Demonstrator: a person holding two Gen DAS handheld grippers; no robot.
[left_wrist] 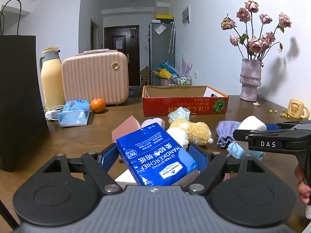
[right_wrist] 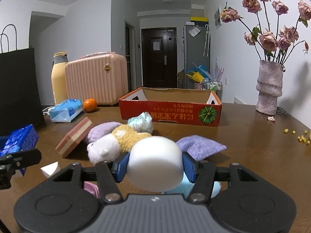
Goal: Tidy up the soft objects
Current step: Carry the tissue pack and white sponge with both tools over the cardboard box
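My left gripper (left_wrist: 155,157) is shut on a blue handkerchief tissue pack (left_wrist: 155,159), held above the table. My right gripper (right_wrist: 154,167) is shut on a white foam cylinder (right_wrist: 155,163), also lifted; it shows in the left wrist view (left_wrist: 252,123). On the table ahead lie a yellow-and-white plush toy (right_wrist: 116,141), a purple knit pouch (right_wrist: 200,145), a pink sponge block (right_wrist: 74,136), a pale purple soft item (right_wrist: 101,132) and a crinkly light-blue bundle (right_wrist: 141,123). The open red cardboard box (right_wrist: 171,112) stands behind them.
A black paper bag (left_wrist: 17,97) stands at the left. Behind are a yellow thermos (left_wrist: 51,77), a pink case (left_wrist: 95,77), a blue wipes pack (left_wrist: 74,112) and an orange (left_wrist: 97,105). A vase of dried roses (left_wrist: 249,77) and a bear mug (left_wrist: 297,108) stand at the right.
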